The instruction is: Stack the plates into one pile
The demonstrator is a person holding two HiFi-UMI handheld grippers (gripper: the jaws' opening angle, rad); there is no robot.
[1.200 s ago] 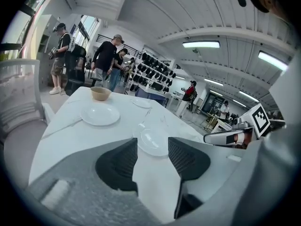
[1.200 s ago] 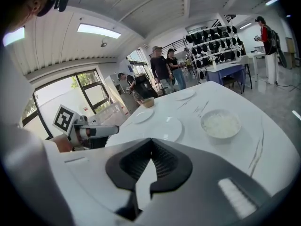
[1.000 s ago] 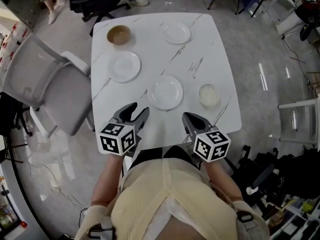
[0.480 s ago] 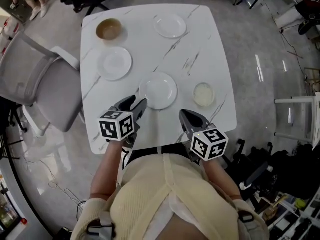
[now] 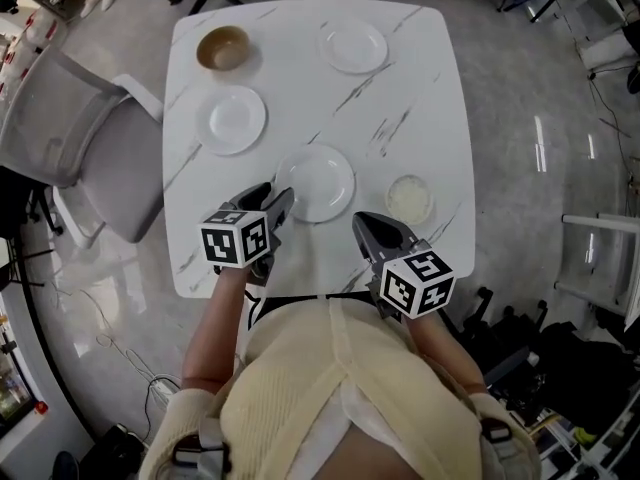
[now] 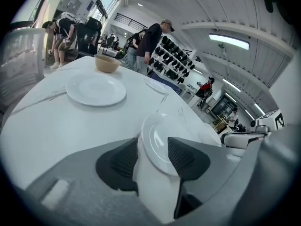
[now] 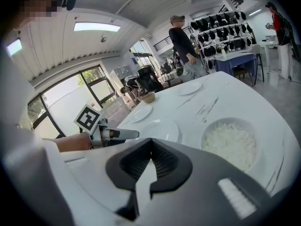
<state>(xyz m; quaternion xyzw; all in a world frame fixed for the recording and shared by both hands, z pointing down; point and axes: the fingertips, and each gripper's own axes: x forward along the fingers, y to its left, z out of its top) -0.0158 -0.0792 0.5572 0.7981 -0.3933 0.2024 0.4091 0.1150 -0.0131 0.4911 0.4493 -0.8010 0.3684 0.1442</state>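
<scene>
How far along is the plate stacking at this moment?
Done: nothing stacked; the near plate, left plate and far plate lie apart on the table. In hand: the left claw stands open at the near plate's rim, gripping nothing; the right claw is shut, empty. Left: all the stacking.

3 round white plates lie flat, face up and unstacked, well apart. The centre plate (image 5: 315, 182) sits mid-frame, the left plate (image 5: 231, 119) up and left of it, the top plate (image 5: 352, 45) near the upper edge.
</scene>
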